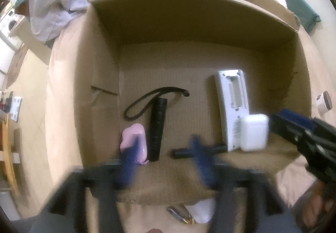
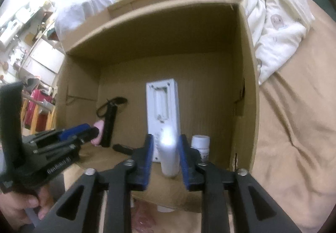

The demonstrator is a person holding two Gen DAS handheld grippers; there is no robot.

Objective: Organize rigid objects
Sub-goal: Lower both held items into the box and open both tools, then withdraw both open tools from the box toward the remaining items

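Bedding surrounds the cardboard box already holding 5 items; left gripper spread empty, right gripper loosely straddling the white case.

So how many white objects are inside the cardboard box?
3: a remote lying flat mid-floor, a rounded case between the right fingers, a small capped bottle just right of it. Others may be hidden.

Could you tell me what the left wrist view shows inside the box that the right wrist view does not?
Only the left wrist view shows the flashlight's whole strap loop and the pens outside the cardboard box. Only the right wrist view shows the small white jar. Both show the white remote, pink object, black flashlight and white case.
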